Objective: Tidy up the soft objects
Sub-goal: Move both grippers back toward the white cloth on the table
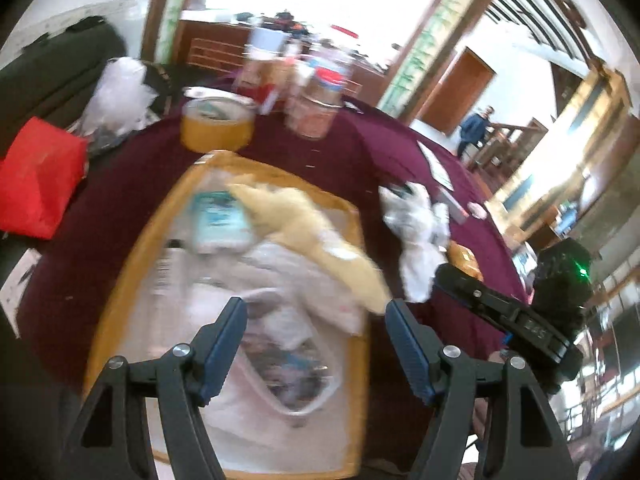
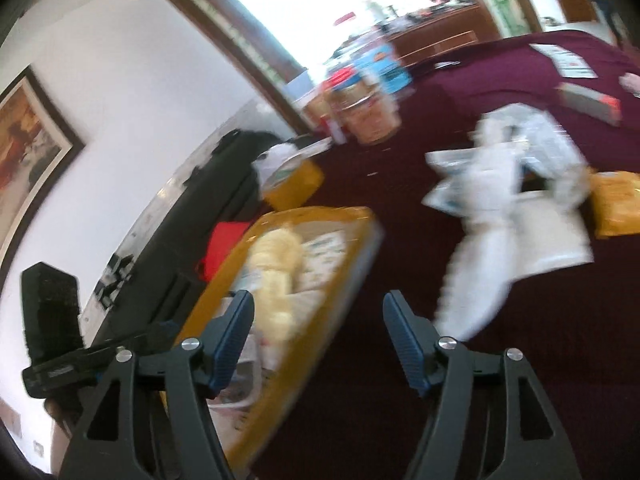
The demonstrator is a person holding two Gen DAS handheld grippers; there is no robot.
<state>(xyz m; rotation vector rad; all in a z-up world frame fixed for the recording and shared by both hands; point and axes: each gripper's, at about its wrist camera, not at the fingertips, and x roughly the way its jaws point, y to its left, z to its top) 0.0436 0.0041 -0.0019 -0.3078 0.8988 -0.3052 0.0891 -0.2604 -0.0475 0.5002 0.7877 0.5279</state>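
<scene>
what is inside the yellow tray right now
The yellow tray holds a pale yellow cloth draped over white plastic bags and a teal-labelled packet. Anything beneath the bags is covered.

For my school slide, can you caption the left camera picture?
Open left gripper hovers over a yellow tray of soft things on a dark red table.
</scene>
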